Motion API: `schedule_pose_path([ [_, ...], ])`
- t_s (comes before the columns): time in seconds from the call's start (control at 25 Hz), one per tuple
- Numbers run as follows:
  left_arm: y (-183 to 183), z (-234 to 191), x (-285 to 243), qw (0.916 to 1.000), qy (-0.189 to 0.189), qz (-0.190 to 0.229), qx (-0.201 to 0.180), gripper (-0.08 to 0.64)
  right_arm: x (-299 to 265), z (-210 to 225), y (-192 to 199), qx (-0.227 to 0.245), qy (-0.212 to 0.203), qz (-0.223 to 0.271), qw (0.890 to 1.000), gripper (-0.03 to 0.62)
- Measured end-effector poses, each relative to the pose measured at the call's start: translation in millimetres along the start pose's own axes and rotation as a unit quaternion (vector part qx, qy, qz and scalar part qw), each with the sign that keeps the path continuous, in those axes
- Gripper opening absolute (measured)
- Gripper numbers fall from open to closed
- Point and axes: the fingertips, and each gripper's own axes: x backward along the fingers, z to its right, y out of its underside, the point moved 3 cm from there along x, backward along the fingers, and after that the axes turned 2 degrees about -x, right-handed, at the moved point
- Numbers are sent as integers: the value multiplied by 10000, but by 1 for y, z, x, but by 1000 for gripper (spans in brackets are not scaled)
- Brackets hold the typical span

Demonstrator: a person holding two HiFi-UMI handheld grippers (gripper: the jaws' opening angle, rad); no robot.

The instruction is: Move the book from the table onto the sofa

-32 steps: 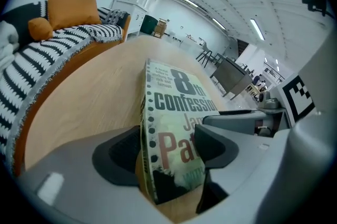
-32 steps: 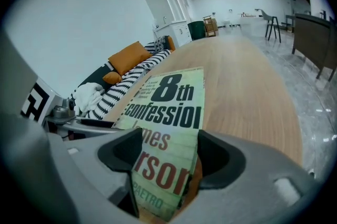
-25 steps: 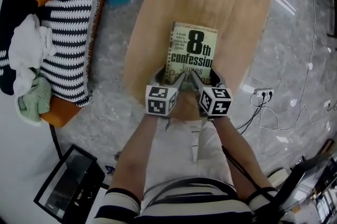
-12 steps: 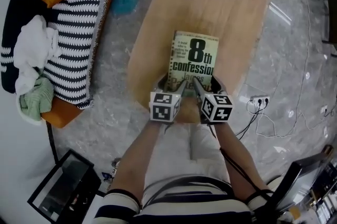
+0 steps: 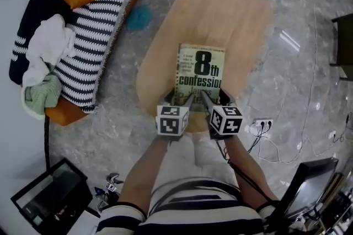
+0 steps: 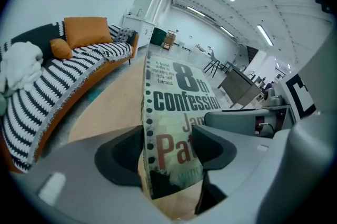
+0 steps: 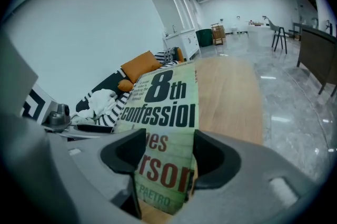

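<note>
Head view: the pale-green paperback book (image 5: 201, 71) is held mid-frame over the oval wooden table (image 5: 231, 13) — the striped fabric sofa (image 5: 105, 2) is seen upper left. Left gripper view: the book is pinched by the left gripper (image 6: 169, 150). Right gripper view: it is clamped by the right gripper (image 7: 166, 153) — jaws just closed further.

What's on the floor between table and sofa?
Head view: one small teal object on the grey marble floor, close to the sofa; the rest is bare.
</note>
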Motion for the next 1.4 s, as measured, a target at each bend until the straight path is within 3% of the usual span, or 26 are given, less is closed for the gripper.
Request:
schedule_pose_path([
  [0.72, -34, 42, 84, 9970, -373, 662, 153, 301, 76, -38, -48, 546, -429, 176, 9974, 268],
  [1.4, -30, 14, 153, 9867, -999, 1143, 580, 301, 86, -111, -60, 1324, -1047, 137, 9856, 261],
])
